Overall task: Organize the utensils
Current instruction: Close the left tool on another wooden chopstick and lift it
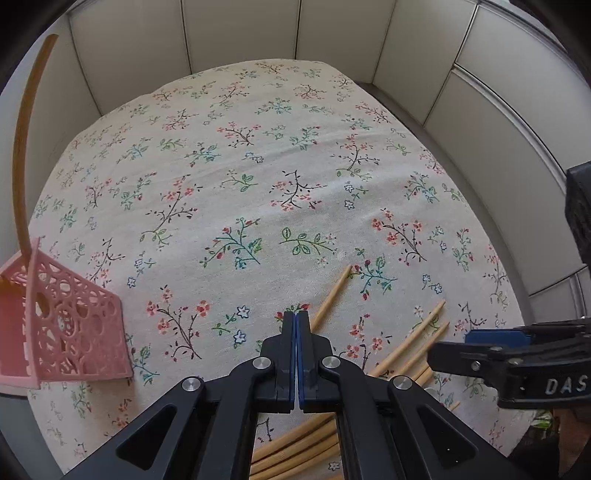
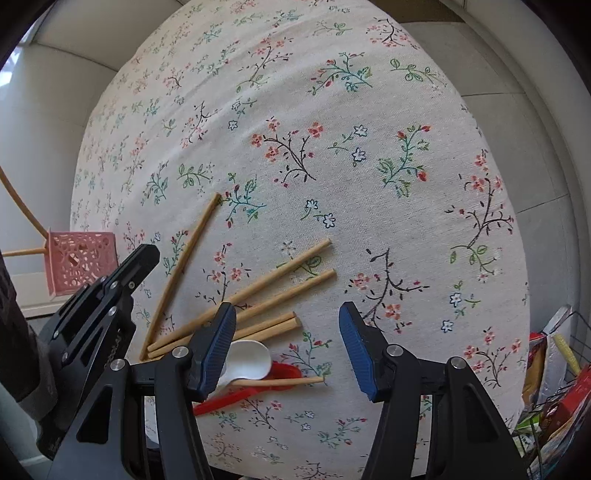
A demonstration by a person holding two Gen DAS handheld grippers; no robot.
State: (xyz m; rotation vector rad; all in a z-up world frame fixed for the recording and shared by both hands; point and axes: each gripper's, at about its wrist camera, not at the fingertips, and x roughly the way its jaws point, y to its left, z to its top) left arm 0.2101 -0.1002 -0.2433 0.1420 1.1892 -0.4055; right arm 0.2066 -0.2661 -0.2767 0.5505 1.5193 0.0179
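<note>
The left gripper (image 1: 296, 317) had its fingers pressed together on nothing. The right gripper (image 2: 288, 325) stood wide open over loose wooden chopsticks (image 2: 280, 271), a white spoon (image 2: 247, 360) and a red spoon (image 2: 284, 371) on the floral surface (image 2: 369, 92). A pink basket (image 1: 74, 325) sat at the left edge.

So the whole table is covered in a cream tablecloth (image 1: 236, 155) printed with little pink, blue and green flower sprigs. Behind it there's a wall of plain off-white panels (image 1: 240, 29). Off the table's right edge sits a black wire basket (image 2: 576, 325) stuffed with colourful packets (image 2: 565, 410), can't read the labels.
</note>
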